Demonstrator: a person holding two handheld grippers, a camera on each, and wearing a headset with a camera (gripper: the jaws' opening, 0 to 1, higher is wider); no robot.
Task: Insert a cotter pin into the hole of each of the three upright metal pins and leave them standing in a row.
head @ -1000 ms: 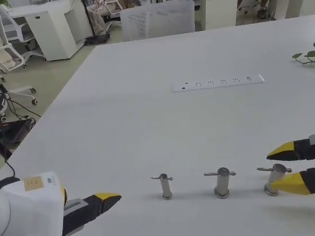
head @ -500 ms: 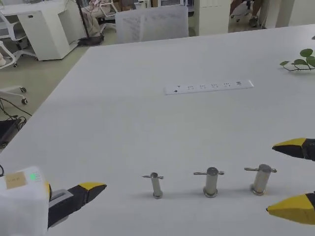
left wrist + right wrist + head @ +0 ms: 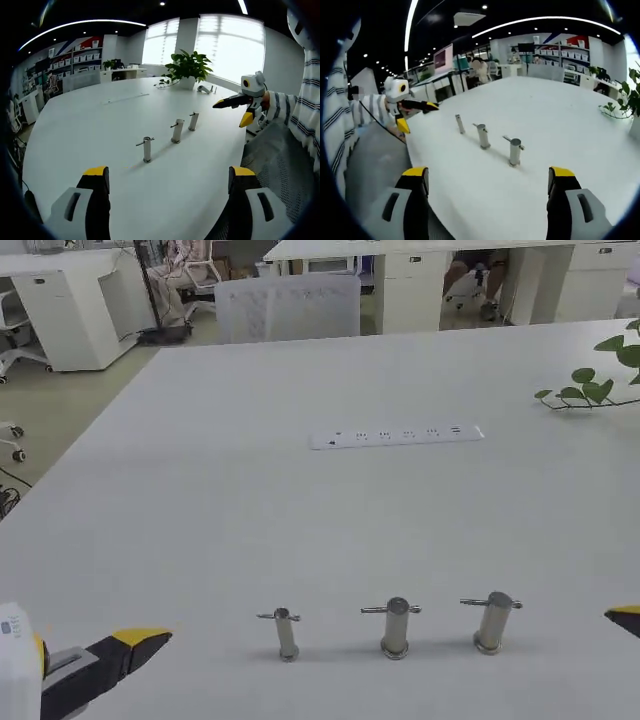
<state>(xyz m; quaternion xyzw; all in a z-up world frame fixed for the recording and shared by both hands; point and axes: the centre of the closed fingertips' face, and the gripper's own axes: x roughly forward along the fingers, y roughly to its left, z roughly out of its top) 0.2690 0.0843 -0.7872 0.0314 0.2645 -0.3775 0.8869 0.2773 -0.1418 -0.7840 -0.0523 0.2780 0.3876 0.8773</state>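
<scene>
1. Left gripper (image 3: pixel 168 175): at the near edge of the white workbench (image 3: pixel 200 490). Jaws spread wide and empty, yellow tips aimed along the row of pins

2. Right gripper (image 3: pixel 488 175): at the near edge on the opposite side, well apart from the row. Jaws likewise parted, nothing between them

3. Metal pins (image 3: pixel 396 628), three: standing in a straight row just beyond the grippers, near one another but apart.
- Long axis vertical, and the wider end seems to be down on the workbench.
- Judged solid steel: stiff, heavy for their bulk, smooth and likely slippery between hard jaws.
- The narrow footing means a sideways knock would probably topple one.
- Best hold is the bare shank at mid-height, below the crosspiece, squeezed squarely

4. Cotter pins (image 3: pixel 390 609), three: one passing through the upper end of each metal pin.
- Long axis horizontal, lying roughly along the line of the row.
- Which end carries the loop is too small to tell.
- Judged thin wire: light, springy, easily bent.
- Take by the protruding end and pull or push only along the hole.
- By appearance all three are seated

5. Power strip (image 3: pixel 397 435): flat at mid-table, well beyond the row

6. Plant sprig (image 3: pixel 590 390): at the far right of the workbench
</scene>
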